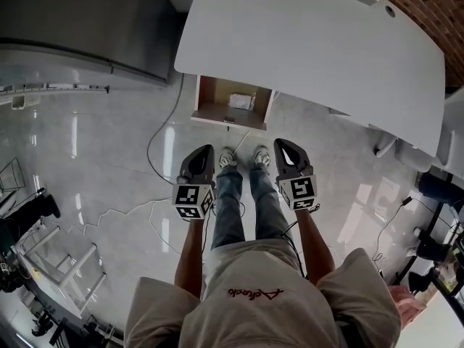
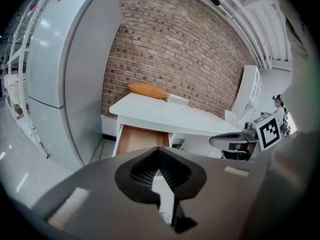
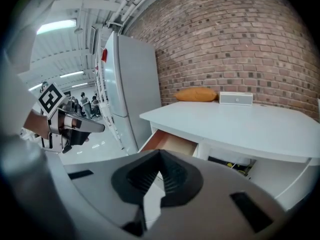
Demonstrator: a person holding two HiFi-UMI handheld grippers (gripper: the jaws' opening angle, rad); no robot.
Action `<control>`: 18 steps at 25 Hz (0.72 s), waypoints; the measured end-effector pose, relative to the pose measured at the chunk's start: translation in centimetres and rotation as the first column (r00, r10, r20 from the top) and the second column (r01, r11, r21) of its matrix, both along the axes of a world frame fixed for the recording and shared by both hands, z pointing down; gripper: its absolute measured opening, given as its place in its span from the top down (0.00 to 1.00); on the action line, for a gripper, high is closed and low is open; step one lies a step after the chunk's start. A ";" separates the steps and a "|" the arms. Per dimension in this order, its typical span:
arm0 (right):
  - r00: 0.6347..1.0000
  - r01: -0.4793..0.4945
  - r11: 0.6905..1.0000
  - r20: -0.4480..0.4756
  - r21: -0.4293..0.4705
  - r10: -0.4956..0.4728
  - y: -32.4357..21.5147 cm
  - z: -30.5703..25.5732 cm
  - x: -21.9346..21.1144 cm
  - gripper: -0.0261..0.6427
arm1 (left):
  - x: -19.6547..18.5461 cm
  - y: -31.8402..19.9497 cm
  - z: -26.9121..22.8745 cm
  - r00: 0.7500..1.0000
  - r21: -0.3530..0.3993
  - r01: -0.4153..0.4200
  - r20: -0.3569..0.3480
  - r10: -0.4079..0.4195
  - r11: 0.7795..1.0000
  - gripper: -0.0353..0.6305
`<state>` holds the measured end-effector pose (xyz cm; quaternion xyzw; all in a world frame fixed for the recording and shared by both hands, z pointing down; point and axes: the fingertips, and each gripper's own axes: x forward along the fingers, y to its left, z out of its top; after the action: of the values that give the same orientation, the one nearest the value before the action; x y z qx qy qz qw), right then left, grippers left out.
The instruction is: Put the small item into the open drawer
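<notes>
Facing the tabletop (image 1: pixel 312 49), the left gripper (image 1: pixel 201 154) is hanging closed and empty; a small pale item (image 1: pixel 241 101) is apparently lying inside the open drawer (image 1: pixel 208 96); the right gripper (image 1: pixel 284 149), equally closed and empty, is needing to open before any reach.

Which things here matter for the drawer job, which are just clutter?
Job: open drawer; pale item inside it; left gripper, right gripper, both shut, empty.
Clutter: cushion, box, fridge.
</notes>
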<state>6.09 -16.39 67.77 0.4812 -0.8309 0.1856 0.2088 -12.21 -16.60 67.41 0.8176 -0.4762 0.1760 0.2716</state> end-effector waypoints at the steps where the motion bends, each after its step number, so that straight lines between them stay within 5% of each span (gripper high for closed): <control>1: 1.000 0.000 1.000 -0.002 0.011 0.000 0.1 -0.8 0.0 0.94 | 0.1 -0.1 -0.8 1.000 0.013 -0.004 -0.001 0.004 1.000 0.94; 18: 1.000 -0.024 0.964 -0.004 0.266 0.026 -2.4 -15.1 2.1 0.94 | 2.7 -4.6 -15.4 0.999 0.273 -0.038 -0.004 0.040 0.961 0.93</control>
<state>8.20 -18.80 52.63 0.5162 -0.8412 0.0733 0.1431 -9.49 -21.22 52.02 0.8573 -0.4783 0.1104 0.1552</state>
